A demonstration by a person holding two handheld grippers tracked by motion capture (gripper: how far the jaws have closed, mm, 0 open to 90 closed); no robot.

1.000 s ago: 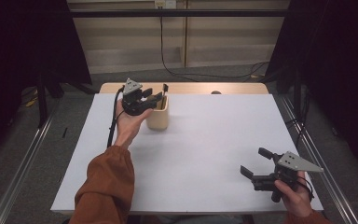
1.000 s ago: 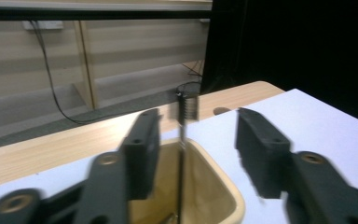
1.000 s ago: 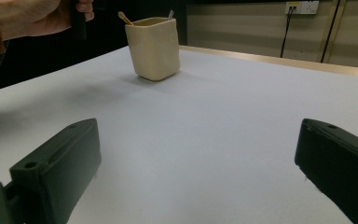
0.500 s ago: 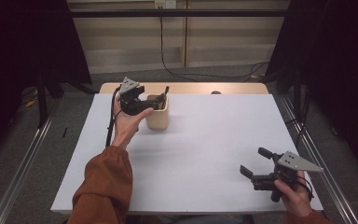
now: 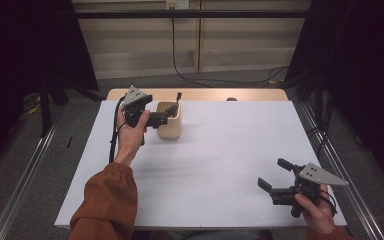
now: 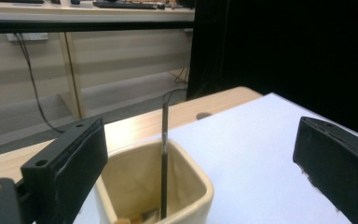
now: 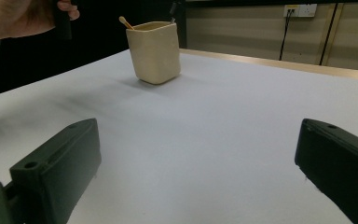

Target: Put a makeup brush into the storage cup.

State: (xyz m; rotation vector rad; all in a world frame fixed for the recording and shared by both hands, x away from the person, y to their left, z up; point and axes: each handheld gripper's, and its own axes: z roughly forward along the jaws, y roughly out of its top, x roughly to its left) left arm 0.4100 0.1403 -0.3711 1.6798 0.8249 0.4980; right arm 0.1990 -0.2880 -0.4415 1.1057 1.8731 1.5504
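A cream square cup [image 5: 170, 128] stands near the table's far left. A thin dark utensil [image 5: 177, 98] leans out of it. My left gripper [image 5: 164, 115] hovers at the cup's left rim, open, with nothing between its jaws. In the left gripper view the cup [image 6: 186, 184] sits just below and ahead of the jaws, the dark utensil [image 6: 164, 154] upright inside. My right gripper [image 5: 272, 173] rests low at the near right, open and empty. From there the cup [image 7: 154, 51] stands far off with a wooden stick [image 7: 125, 22] poking out.
The white table [image 5: 215, 150] has a wooden strip [image 5: 250, 94] along its far edge. Cables trail on the floor beyond. The person's left hand [image 7: 23, 16] shows beside the cup in the right gripper view. Metal rails [image 5: 25, 175] run along both sides.
My left gripper has drawn back a little leftward and lower from above the cup, and stays open. The right gripper has not moved.
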